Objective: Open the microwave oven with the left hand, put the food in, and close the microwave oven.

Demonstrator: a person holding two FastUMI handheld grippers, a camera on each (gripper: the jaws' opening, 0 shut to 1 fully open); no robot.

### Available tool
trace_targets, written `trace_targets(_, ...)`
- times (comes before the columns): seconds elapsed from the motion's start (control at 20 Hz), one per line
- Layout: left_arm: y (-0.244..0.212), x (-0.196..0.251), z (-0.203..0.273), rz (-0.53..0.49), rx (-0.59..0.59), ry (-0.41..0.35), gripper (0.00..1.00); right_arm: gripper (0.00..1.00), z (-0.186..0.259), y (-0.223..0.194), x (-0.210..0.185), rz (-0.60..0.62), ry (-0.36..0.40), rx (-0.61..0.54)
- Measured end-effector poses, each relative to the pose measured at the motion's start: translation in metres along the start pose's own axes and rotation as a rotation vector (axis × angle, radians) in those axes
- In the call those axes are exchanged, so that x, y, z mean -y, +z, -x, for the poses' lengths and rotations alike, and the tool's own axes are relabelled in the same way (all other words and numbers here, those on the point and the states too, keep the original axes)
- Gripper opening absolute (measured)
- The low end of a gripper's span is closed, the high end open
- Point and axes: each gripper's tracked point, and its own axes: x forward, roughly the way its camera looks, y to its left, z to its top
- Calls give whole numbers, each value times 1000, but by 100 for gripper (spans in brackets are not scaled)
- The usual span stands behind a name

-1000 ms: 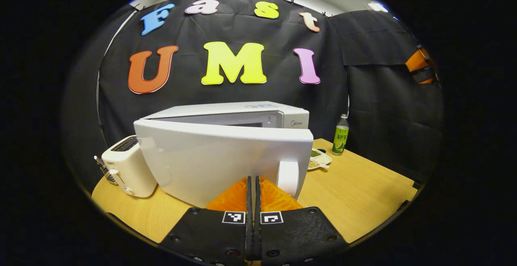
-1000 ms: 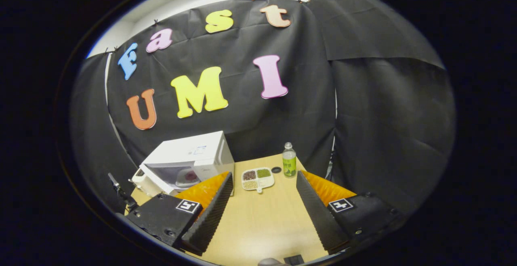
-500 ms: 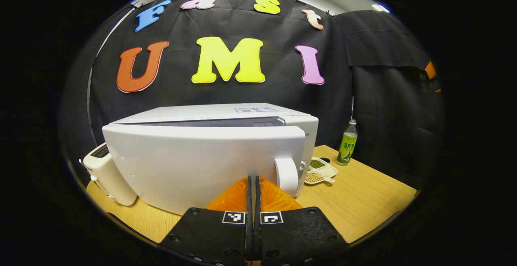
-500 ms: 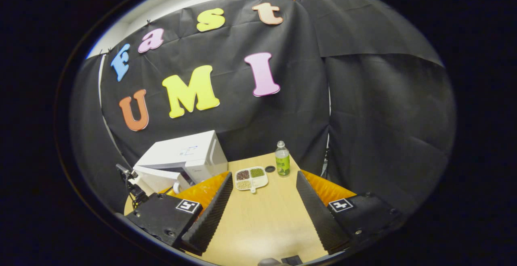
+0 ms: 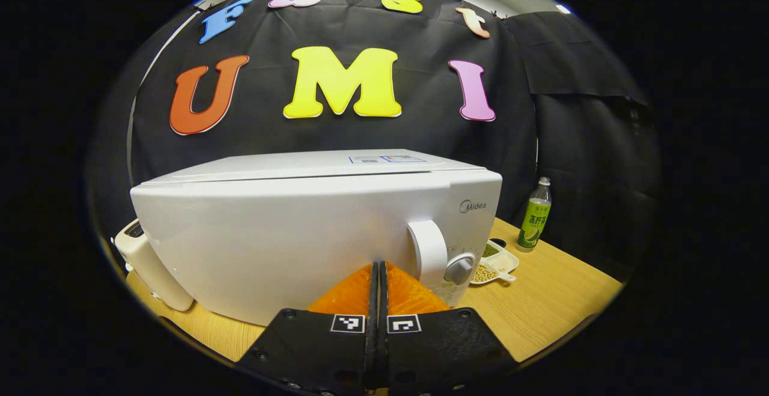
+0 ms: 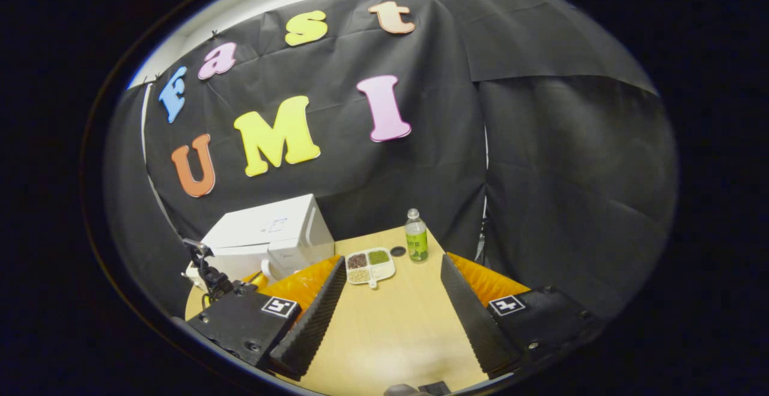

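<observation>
From where I'm driving, the microwave oven (image 5: 312,228) door has swung from clearly ajar a second ago to flush with the body now, so I judge the closing step is as good as done. My left gripper (image 5: 378,276) has its fingers pressed together with nothing between them, its tips right at the door's lower edge beside the door handle (image 5: 428,253); it seems to have pushed the door home. The food I cannot see now; a second ago a reddish item showed through the open front, so I take it to be inside. The right gripper (image 6: 390,288) hangs above the wooden table (image 6: 384,330) with its jaws spread wide and empty, well apart from the oven. Around it: a white toaster (image 5: 150,267) just left of the oven, a divided dish of beans (image 6: 370,265) and a green drink bottle (image 6: 415,243) to its right, with a small dark cap (image 6: 398,251) between them. Nothing stands in the way of drawing the left gripper back.
</observation>
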Motion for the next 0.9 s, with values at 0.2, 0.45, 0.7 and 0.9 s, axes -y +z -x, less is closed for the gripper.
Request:
trace_targets(0.2, 2, 0, -5, -7, 13, -6, 10, 92, -4, -2, -5, -7, 5, -7)
trace_targets(0.45, 0, 2, -3, -29, -30, 4, 0, 92, -2, 1, -23, 24, 34, 4)
trace_targets(0.7, 18, -15, 27, -41, -17, 69, 65, 100, -7, 2, -43, 66, 71, 28)
trace_targets(0.9, 27, -18, 71, -11, -9, 78, 96, 100, -1, 4, -60, 96, 105, 61)
